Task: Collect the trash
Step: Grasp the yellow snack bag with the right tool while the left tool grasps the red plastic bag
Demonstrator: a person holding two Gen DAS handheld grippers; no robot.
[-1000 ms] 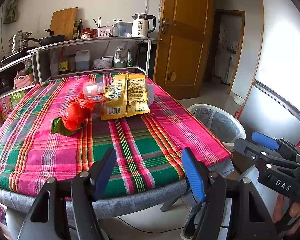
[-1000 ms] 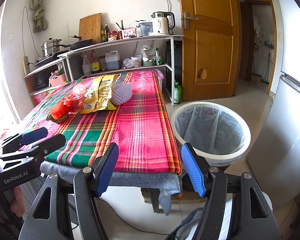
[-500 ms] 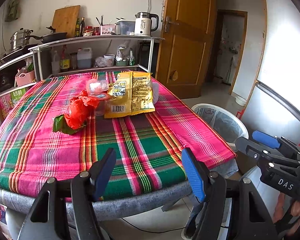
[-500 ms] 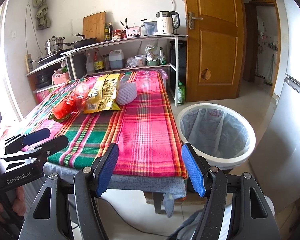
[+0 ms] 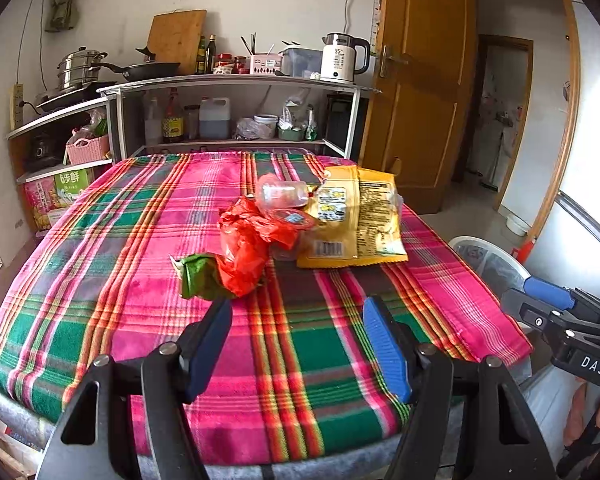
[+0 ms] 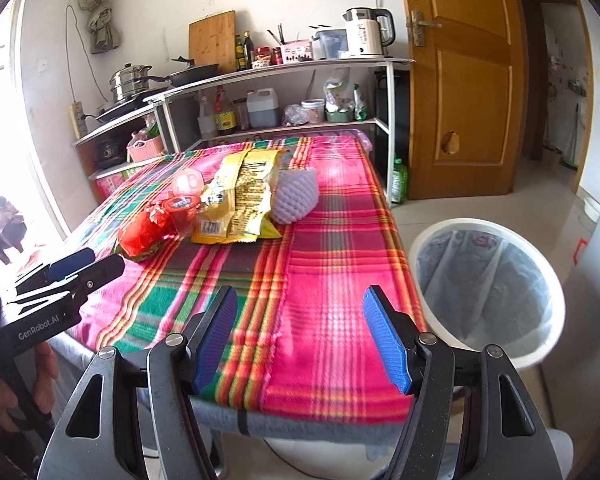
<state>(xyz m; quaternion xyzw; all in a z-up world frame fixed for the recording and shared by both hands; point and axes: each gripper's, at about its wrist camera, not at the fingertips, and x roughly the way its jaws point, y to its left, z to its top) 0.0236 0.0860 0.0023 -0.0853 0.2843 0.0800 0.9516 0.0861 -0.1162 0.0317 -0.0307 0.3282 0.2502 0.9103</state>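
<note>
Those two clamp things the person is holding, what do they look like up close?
Each is a black plastic frame with silver screws and two fingers lined with ribbed blue pads. The left gripper carries white "GenRobot.AI" lettering on its side, the right gripper carries "DAS". Bare fingers of the person show at the handles; no cables are visible on them.

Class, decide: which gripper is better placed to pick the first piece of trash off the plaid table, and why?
Left, probably. The left gripper is open and points at the red plastic bag, just ahead of its fingers. The right gripper, also open, hangs over bare cloth at the table's corner beside the bin.
</note>
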